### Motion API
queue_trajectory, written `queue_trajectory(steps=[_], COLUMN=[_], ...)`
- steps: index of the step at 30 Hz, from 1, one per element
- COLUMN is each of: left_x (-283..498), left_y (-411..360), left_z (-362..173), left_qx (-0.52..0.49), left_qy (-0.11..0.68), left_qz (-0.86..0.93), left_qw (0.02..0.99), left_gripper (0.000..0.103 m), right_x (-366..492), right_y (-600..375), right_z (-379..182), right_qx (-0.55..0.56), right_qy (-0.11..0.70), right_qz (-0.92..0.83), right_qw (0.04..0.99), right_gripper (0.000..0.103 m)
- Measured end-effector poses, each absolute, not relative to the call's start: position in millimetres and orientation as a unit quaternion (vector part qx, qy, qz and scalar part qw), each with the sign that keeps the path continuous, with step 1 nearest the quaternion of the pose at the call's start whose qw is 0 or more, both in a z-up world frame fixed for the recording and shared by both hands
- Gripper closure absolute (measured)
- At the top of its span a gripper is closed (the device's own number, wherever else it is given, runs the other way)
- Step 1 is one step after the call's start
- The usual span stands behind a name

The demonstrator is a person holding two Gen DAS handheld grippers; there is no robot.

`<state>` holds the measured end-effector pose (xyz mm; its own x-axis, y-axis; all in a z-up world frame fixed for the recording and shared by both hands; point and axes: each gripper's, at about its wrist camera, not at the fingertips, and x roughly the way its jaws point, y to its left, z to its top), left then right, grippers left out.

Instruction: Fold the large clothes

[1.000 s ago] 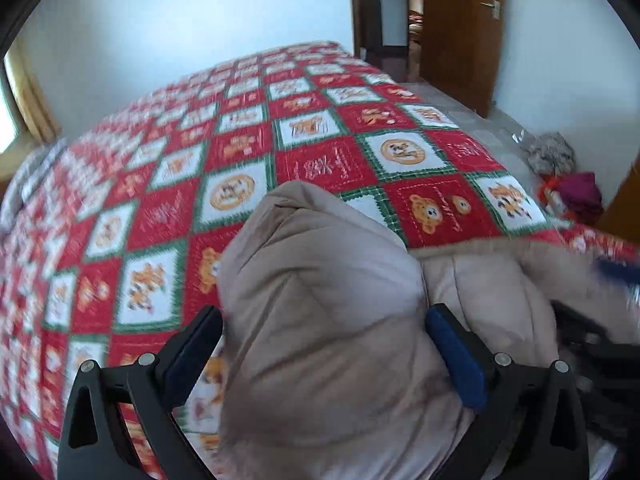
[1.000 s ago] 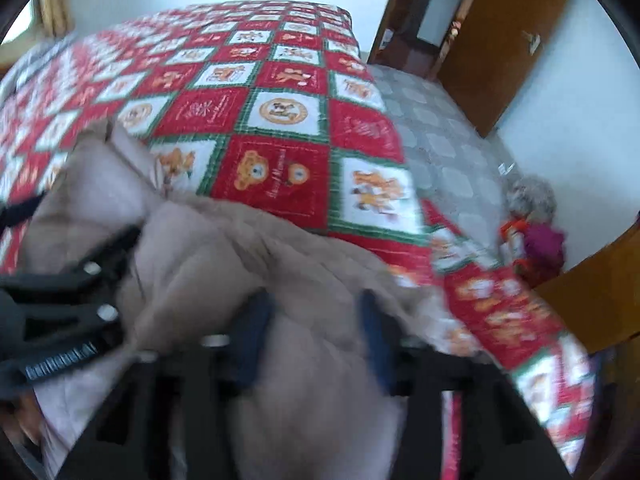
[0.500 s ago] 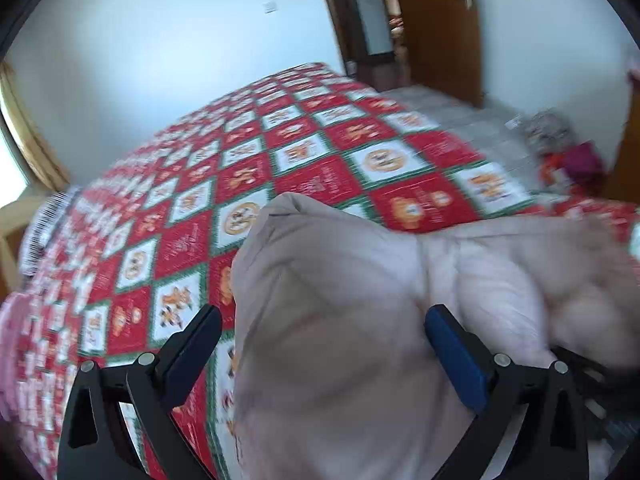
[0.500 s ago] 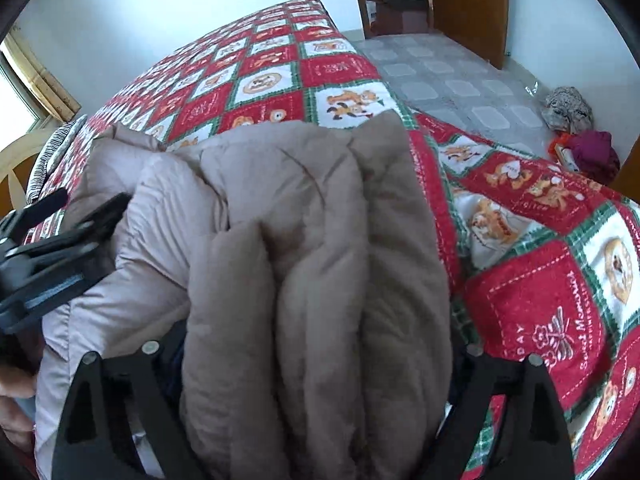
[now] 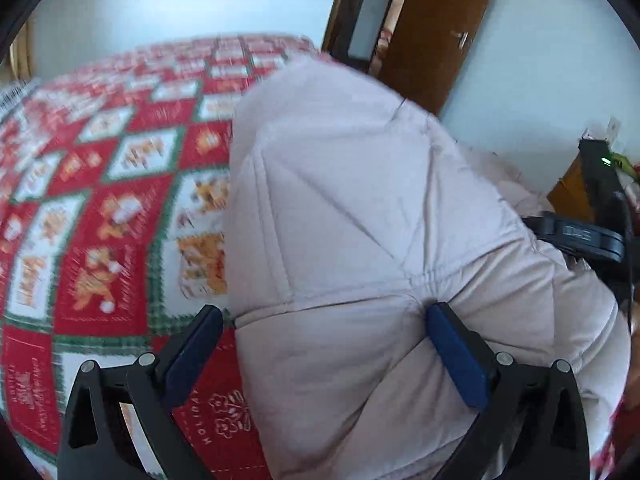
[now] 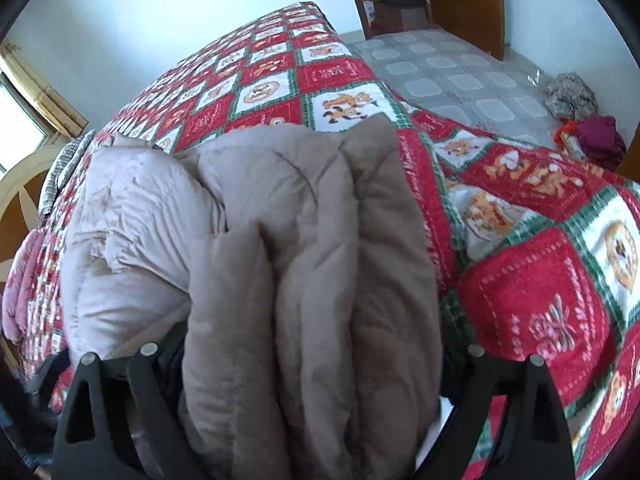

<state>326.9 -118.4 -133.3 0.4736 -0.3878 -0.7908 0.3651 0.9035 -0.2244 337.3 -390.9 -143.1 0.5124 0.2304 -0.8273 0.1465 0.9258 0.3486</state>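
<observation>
A beige quilted coat point(image 6: 304, 216) lies bundled in thick folds on the red and white patchwork bedspread point(image 6: 532, 280). My right gripper point(image 6: 316, 344) stands over its near end. The jaws are spread wide, the folded stack lies between them and the fabric covers the pads. In the left wrist view the paler side of the coat point(image 5: 348, 208) bulges up between the jaws of my left gripper point(image 5: 324, 344), which is open. One blue pad point(image 5: 456, 360) dents the fabric. The other pad point(image 5: 196, 352) stands just off the coat's edge. The right gripper's black body point(image 5: 576, 236) shows past the coat.
The bed's edge drops to a tiled floor point(image 6: 448, 72) on the right. A heap of grey and maroon clothes point(image 6: 588, 120) lies there by the wall. A wooden door point(image 5: 436, 32) stands open at the back. Pink fabric point(image 6: 20, 264) and a wooden frame point(image 6: 24, 188) sit left.
The right jaws have spread wider, and the folded coat has settled between them on the bed. The left gripper has swung sideways, and the coat bulges higher in its view.
</observation>
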Motion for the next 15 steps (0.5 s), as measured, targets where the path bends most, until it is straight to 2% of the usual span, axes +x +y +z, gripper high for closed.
queue_trajectory(steps=[8,12,15], left_x=[325.2,321.4,323.4], left_y=[-115.7,-117.9,-112.9], left_z=[-141.3,-139.3,-135.2], left_qx=[-0.030,-0.021,-0.029], left_qy=[0.469,0.459,0.470], left_qz=[-0.235,-0.226,-0.236], left_qw=[0.851,0.859,0.850], left_gripper=[0.001,0.000,0.001], right_x=[288.7,289.1,294.1], right_y=[-396.6,-373.8,-366.1], right_z=[-140.9,-145.2,-143.3], right_qx=[0.246,0.184,0.166], right_qy=[0.494,0.464,0.476], right_qz=[0.102,0.099,0.083], right_qw=[0.828,0.861,0.860], right_gripper=[0.007,0.000,0.000])
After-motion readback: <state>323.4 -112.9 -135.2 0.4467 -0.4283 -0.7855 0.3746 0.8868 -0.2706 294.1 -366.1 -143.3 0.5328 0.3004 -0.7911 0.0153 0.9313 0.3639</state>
